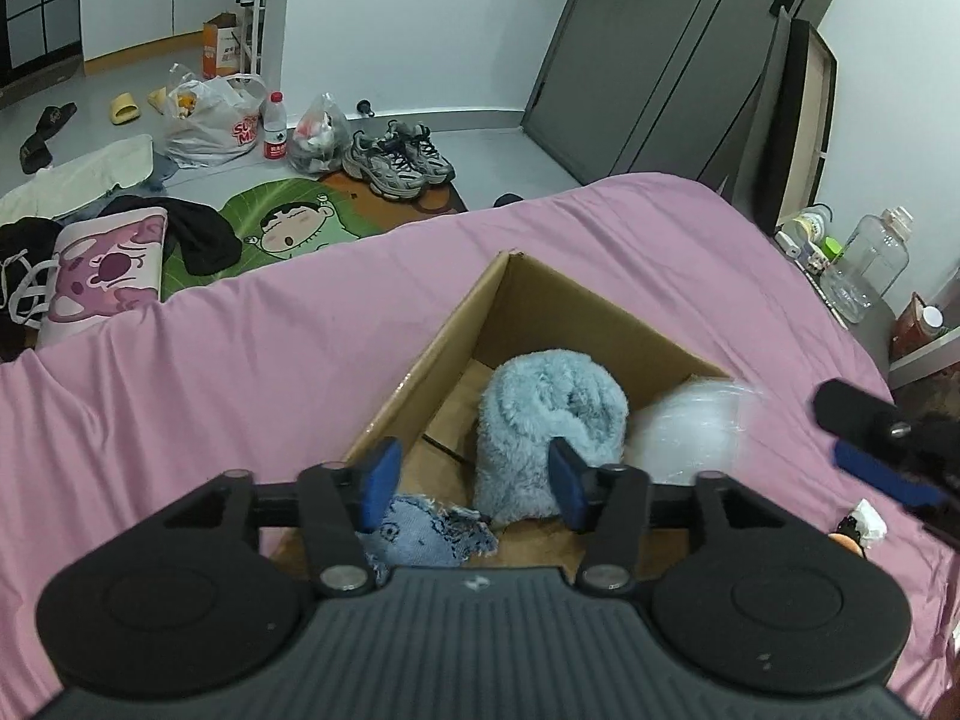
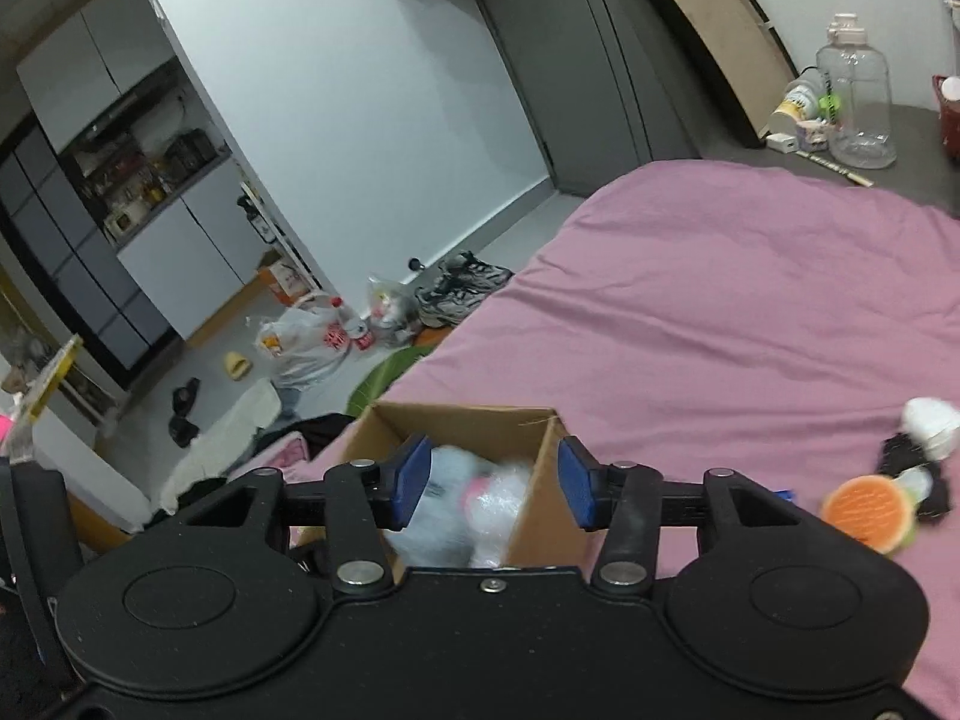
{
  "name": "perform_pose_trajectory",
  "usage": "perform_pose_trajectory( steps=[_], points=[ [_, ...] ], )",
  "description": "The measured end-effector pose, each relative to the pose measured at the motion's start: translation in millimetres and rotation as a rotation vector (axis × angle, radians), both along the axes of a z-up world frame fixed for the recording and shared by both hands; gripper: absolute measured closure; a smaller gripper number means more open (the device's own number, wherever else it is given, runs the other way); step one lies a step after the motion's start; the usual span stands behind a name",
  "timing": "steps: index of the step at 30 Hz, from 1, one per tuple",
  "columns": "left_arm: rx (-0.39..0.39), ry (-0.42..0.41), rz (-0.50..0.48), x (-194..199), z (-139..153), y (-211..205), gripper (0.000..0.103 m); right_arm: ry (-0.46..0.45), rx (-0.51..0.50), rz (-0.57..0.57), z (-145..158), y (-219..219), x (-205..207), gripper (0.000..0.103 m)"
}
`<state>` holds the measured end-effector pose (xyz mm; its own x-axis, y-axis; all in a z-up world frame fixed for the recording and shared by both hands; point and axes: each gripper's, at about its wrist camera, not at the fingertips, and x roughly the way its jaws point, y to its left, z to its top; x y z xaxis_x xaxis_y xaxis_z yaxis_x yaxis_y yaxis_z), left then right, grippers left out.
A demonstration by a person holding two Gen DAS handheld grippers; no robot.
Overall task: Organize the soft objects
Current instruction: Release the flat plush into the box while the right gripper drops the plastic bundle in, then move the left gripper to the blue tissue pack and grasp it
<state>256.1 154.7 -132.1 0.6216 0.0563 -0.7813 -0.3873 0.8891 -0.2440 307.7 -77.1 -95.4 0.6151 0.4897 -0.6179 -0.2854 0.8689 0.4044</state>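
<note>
**Soft things in the box, both tongs apart over it**

A bed [image 1: 210, 360] under a pink sheet filled most of both views. On it sat an open cardboard box [image 1: 540, 300], one corner pointing away from the left wrist camera. Inside the box lay a fluffy light-blue rolled towel [image 1: 549, 420], roughly in the middle and leaning toward the far wall. Just beside it, against the right-hand wall, was a white crinkly plastic-wrapped bundle [image 1: 684, 426], blurred in both views. At the near left corner of the box lay a small blue frayed denim-like cloth [image 1: 420, 531].

The left tongs [image 1: 474, 480] hung above the near edge of the box with their blue pads partly apart; nothing was pressed between them, though the towel showed behind the gap. The right tongs [image 2: 495, 483] hung over the box [image 2: 540, 480] from another side, pads likewise partly apart and gripping nothing; they also showed at the right edge of the left wrist view.

Out on the sheet, well apart from the box, lay an orange round plush [image 2: 867, 507] touching a black-and-white soft item [image 2: 924, 438].

On the floor beyond the bed were a green cartoon mat [image 1: 288, 222], a pair of sneakers [image 1: 399, 159] and plastic bags [image 1: 204, 120].
</note>
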Motion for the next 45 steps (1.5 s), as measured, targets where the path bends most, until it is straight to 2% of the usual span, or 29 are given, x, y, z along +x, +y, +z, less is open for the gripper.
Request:
perform_pose_trajectory(
  steps=[4,8,10,16,23,28,32,35,38,45],
  points=[
    [-0.026,-0.007,-0.009,0,2,-3,0.036,0.009,-0.054,0.002,4,-17,-8,0.049],
    [0.003,-0.021,-0.027,-3,7,-11,0.025,0.015,-0.088,-0.002,7,-30,-16,0.045],
    [0.011,-0.020,-0.036,-3,9,-15,0.025,0.024,-0.098,-0.010,9,-38,-18,0.042],
    [0.069,-0.030,-0.069,-6,20,-34,0.020,0.021,-0.108,-0.012,16,-64,-27,0.023],
    [0.077,-0.043,-0.158,-11,36,-70,0.016,0.012,-0.091,-0.055,18,-102,-37,0.013],
    [0.116,-0.030,-0.205,-12,42,-97,0.016,0.038,-0.048,-0.107,8,-132,-39,0.012],
    [0.094,-0.009,-0.219,-9,42,-112,0.016,0.049,-0.023,-0.142,2,-153,-38,0.012],
    [0.137,0.005,-0.230,-6,44,-126,0.016,0.069,0.015,-0.161,-4,-168,-33,0.012],
    [0.147,0.005,-0.238,-3,48,-138,0.016,0.117,0.093,-0.185,-14,-184,-26,0.012],
    [0.167,0.011,-0.265,6,51,-172,0.016,0.148,0.138,-0.249,-26,-212,-15,0.012]
  ],
)
